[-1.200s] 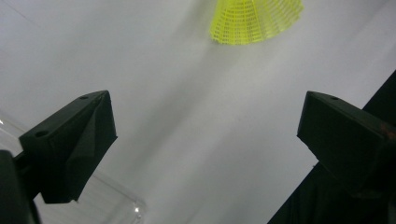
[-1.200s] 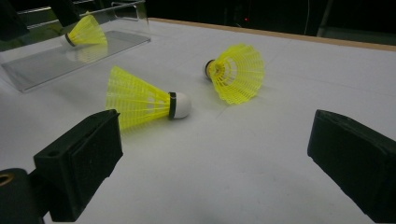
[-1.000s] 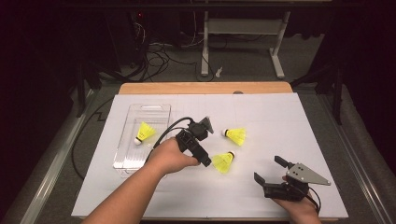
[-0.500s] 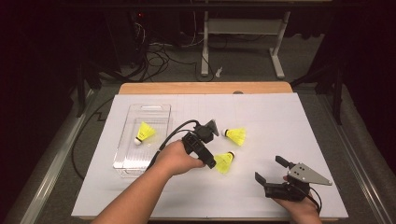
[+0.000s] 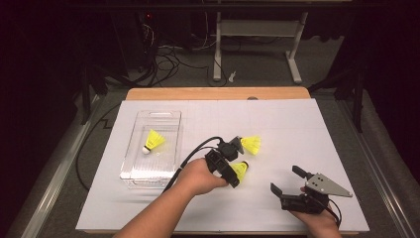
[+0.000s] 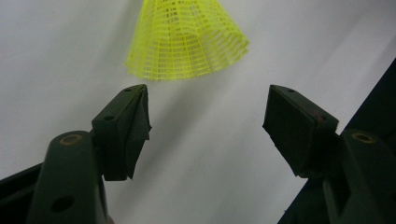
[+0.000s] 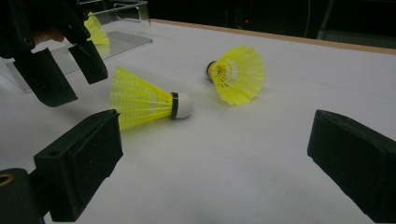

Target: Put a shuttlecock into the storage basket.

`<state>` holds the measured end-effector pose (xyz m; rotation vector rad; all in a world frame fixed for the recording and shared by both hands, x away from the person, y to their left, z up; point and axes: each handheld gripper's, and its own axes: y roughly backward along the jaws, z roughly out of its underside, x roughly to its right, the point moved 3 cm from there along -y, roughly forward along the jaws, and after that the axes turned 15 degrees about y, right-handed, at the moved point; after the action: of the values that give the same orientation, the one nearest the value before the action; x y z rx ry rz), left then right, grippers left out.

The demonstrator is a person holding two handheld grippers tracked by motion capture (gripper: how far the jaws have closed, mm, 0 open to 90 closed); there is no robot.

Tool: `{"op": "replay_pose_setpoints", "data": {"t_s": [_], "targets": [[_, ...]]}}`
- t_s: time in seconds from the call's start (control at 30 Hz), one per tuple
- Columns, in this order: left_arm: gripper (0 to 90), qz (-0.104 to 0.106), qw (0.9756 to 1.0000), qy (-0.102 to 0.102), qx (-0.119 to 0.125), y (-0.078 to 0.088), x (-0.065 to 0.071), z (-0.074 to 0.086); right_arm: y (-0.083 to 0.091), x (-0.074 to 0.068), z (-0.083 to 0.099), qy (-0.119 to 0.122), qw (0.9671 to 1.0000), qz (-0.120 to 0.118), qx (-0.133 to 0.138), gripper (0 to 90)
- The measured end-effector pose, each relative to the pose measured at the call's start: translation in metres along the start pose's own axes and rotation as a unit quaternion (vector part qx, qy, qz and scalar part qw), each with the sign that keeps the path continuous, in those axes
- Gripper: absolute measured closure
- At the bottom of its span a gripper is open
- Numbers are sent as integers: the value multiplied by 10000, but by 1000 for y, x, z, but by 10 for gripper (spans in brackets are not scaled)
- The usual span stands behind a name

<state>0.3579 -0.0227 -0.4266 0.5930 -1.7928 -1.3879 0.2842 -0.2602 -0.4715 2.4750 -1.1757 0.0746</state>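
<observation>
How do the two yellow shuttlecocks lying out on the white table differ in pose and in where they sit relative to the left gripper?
The near shuttlecock lies on its side right by the left gripper, whose open jaws have just been closing, nothing between them yet. The far shuttlecock lies clear of both grippers. In the right gripper view, the near one shows its white cork tip; the far one turns its open skirt toward the camera. Both are yellow mesh.

Yellow mesh-skirted shuttlecock [image 5: 240, 170] with white cork and black band, lying on its side near the middle of the white table [image 5: 297, 129], toward the near edge. Its open skirt [image 6: 187, 39] lies just beyond the jaw tips in the left gripper view.
</observation>
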Motion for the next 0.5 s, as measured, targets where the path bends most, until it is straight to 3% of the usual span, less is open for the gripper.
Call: {"op": "replay_pose_setpoints", "data": {"t_s": [0.5], "targets": [[424,56,9999,45,82,-13,14,-10,0,0,0,-4,10000,6,3,38]]}}
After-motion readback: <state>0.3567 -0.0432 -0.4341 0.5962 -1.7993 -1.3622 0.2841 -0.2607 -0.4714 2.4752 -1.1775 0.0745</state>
